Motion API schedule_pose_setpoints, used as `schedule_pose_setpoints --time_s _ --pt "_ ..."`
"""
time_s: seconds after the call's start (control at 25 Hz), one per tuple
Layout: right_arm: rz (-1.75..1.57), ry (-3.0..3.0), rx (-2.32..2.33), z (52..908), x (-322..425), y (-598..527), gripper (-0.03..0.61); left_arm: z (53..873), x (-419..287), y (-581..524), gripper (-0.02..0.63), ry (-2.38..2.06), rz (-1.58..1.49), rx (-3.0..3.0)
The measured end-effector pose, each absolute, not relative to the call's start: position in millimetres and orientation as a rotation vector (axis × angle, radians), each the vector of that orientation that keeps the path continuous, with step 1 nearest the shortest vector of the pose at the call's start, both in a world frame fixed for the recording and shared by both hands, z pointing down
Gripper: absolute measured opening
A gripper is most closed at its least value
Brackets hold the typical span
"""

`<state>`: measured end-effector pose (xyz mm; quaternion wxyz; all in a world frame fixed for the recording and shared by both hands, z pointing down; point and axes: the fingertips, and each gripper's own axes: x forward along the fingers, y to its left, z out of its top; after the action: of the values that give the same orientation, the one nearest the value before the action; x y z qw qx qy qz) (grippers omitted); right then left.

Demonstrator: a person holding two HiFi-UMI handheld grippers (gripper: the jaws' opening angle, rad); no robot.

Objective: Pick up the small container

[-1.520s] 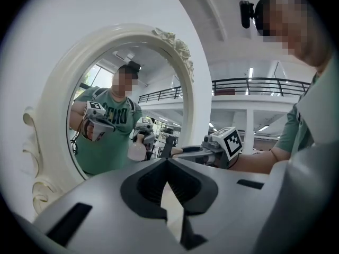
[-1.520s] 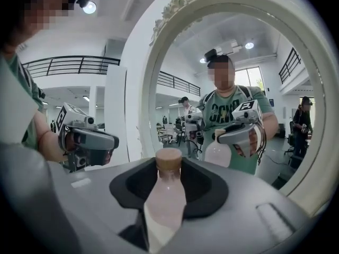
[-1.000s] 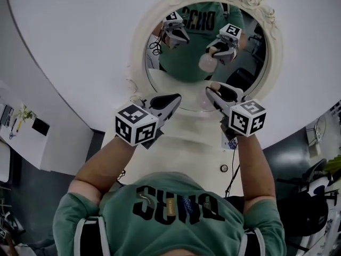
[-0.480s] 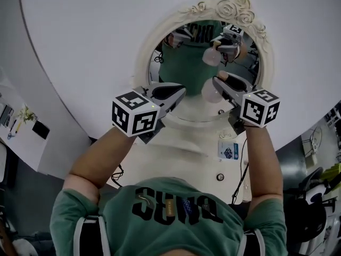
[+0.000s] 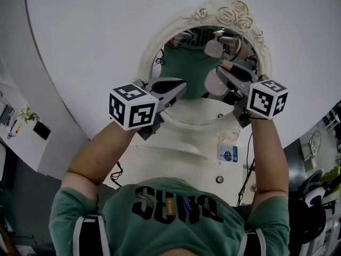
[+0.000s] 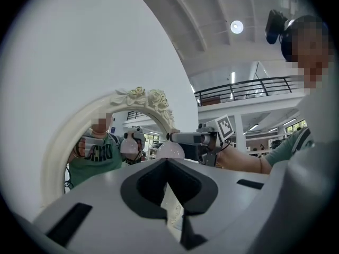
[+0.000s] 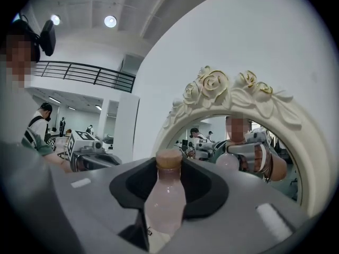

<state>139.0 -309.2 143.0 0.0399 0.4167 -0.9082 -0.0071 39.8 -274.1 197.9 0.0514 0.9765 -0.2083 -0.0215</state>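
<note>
Two grippers are held up side by side. On the left, the left gripper (image 5: 179, 88) has its jaws closed together, with nothing between them. On the right, the right gripper (image 5: 226, 77) is clamped on the small container (image 7: 165, 199), a pale pink bottle with a tan cap, lifted in the air. Beyond them, an ornate cream-framed mirror (image 5: 214, 12) reflects both.

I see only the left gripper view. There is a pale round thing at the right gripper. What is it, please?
Observer: A pinkish bottle with a tan cap, clamped between the jaws of the right gripper.
Operator: Is it off the table?
Observer: Yes. The head view shows it in the air, above the white tabletop.
</note>
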Motion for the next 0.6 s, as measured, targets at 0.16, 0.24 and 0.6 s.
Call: schedule_pose_setpoints --time_s 0.16,0.24,0.6 --pt "-0.034 -2.794 1.274 134.4 135.0 -304.9 0.146 193.1 34.2 -269.3 0.003 -0.634 -0.075 2.978" --pt "-0.044 -2.794 1.276 130.8 133.6 -303.1 0.146 190.5 32.5 -267.6 0.003 -0.638 -0.074 2.984" --pt "-0.06 -2.805 1.271 124.9 128.7 -296.3 0.146 183.5 28.8 -261.8 0.003 -0.645 -0.071 3.009"
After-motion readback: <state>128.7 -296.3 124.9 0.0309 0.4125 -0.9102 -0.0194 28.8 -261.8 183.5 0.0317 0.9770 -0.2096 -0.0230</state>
